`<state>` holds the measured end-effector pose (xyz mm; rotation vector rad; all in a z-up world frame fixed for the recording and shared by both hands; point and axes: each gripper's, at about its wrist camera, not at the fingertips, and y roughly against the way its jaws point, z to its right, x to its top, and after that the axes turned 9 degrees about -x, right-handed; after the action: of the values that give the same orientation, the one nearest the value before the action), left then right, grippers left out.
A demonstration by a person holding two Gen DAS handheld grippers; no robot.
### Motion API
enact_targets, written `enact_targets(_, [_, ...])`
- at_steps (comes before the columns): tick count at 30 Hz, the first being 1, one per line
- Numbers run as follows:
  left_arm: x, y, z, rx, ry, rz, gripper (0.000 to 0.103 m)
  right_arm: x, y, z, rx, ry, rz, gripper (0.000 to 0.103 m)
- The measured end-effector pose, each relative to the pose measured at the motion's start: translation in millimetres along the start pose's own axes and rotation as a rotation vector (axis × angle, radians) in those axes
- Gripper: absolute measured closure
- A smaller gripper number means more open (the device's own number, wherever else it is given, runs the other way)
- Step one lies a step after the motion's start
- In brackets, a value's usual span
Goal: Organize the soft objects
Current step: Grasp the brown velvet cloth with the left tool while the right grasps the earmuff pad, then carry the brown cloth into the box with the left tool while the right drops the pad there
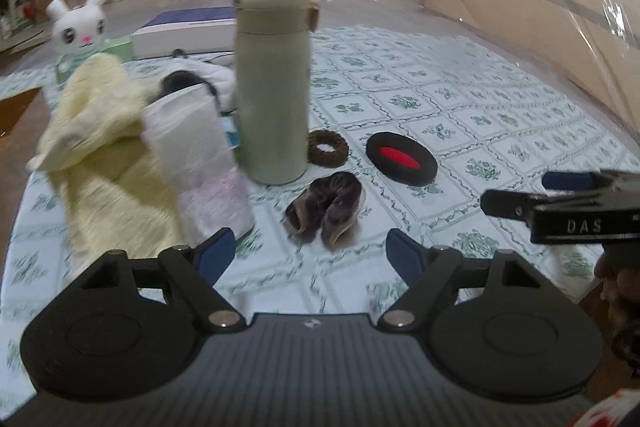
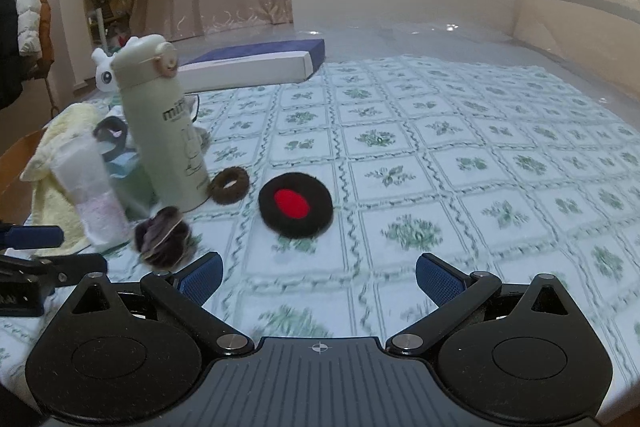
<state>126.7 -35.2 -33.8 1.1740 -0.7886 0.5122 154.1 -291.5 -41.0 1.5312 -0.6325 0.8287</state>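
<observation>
Left gripper (image 1: 308, 253): matte black housing, ribbed grey centre plate, crosshair mark, silver pivot screws, blue textured pads (image 1: 216, 255). Right gripper (image 2: 319, 277): built alike; white letters "DAS" are seen on its side. Red-and-white sleeve (image 1: 608, 407) is glimpsed.

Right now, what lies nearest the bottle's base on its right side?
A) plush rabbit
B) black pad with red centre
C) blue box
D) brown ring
D: the brown ring lies right beside the bottle at its base; the black pad lies beyond the ring.
</observation>
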Motion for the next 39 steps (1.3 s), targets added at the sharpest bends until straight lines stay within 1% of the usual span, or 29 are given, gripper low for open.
enact_targets(1, [2, -8, 1, 0.001, -0.014, -0.005, 0.032, 2, -5, 2, 0.005, 0.002, -0.001, 0.001])
enact_targets(4, [7, -29, 4, 0.001, -0.055, -0.018, 0.039, 7, -23, 4, 0.026, 0.019, -0.005, 0.001])
enact_targets(8, [11, -53, 6, -0.011, -0.093, -0.032, 0.047, 10, -39, 3, 0.059, 0.049, -0.007, 0.001])
enact_targets(10, [11, -62, 6, -0.014, -0.101, -0.042, 0.057, 12, -47, 2, 0.075, 0.065, -0.01, 0.001])
enact_targets(11, [11, -66, 6, -0.015, -0.103, -0.045, 0.058, 13, -50, 1, 0.081, 0.071, -0.011, 0.001])
enact_targets(13, [11, -71, 5, -0.013, -0.105, -0.047, 0.068, 15, -57, -1, 0.087, 0.084, -0.013, 0.001])
enact_targets(15, [11, -74, 2, -0.013, -0.108, -0.047, 0.075, 18, -65, -3, 0.099, 0.098, -0.013, 0.001])
enact_targets(16, [11, -74, 1, -0.011, -0.106, -0.045, 0.081, 19, -67, -4, 0.103, 0.106, -0.012, 0.001])
enact_targets(19, [11, -72, -4, -0.007, -0.087, -0.041, 0.087, 24, -78, -10, 0.112, 0.145, -0.007, 0.001])
enact_targets(24, [13, -66, -11, -0.017, -0.057, -0.029, 0.089, 31, -102, -22, 0.105, 0.231, -0.014, 0.001])
enact_targets(27, [14, -63, -12, -0.026, -0.047, -0.022, 0.089, 32, -118, -30, 0.093, 0.278, -0.034, 0.001])
enact_targets(29, [15, -61, -12, -0.032, -0.04, -0.019, 0.089, 31, -125, -33, 0.101, 0.288, -0.05, 0.014])
enact_targets(33, [17, -58, -11, -0.039, -0.037, -0.014, 0.089, 33, -130, -32, 0.108, 0.247, -0.057, 0.023])
enact_targets(35, [17, -58, -11, -0.044, -0.035, -0.015, 0.089, 33, -129, -31, 0.107, 0.232, -0.057, 0.038])
enact_targets(39, [15, -54, -13, -0.055, -0.022, -0.015, 0.089, 33, -122, -30, 0.086, 0.206, -0.061, 0.04])
